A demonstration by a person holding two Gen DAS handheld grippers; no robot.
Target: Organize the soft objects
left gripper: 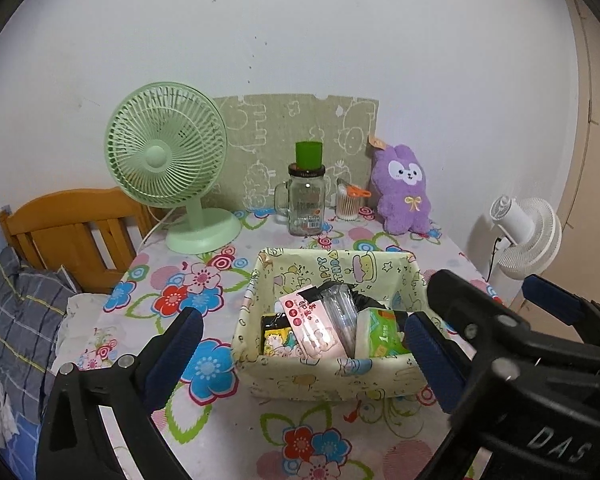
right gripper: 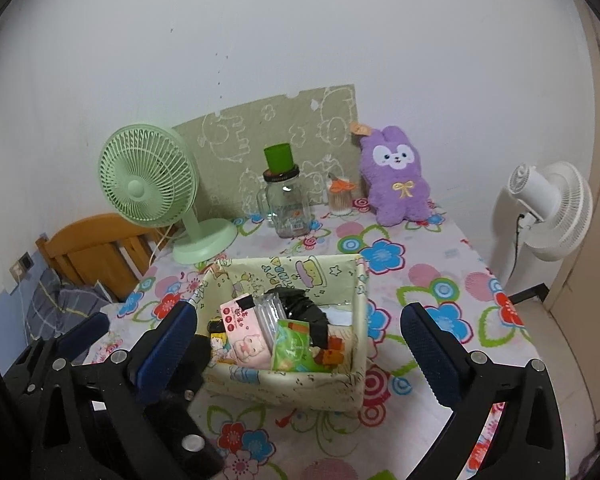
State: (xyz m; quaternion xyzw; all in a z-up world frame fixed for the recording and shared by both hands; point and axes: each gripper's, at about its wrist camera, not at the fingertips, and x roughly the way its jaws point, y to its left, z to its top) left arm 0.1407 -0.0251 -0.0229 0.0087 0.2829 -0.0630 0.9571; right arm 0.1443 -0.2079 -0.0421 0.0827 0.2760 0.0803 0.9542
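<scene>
Centre frame, we see a pale printed fabric bin (left gripper: 324, 376) packed with upright soft packets (left gripper: 314, 330), long axis left-right. Left claw (left gripper: 300, 344) and right claw (right gripper: 296, 344) gape empty.

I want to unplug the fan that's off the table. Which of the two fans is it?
The white fan, standing beside the table's right edge; the green fan stands on the tablecloth.
</scene>
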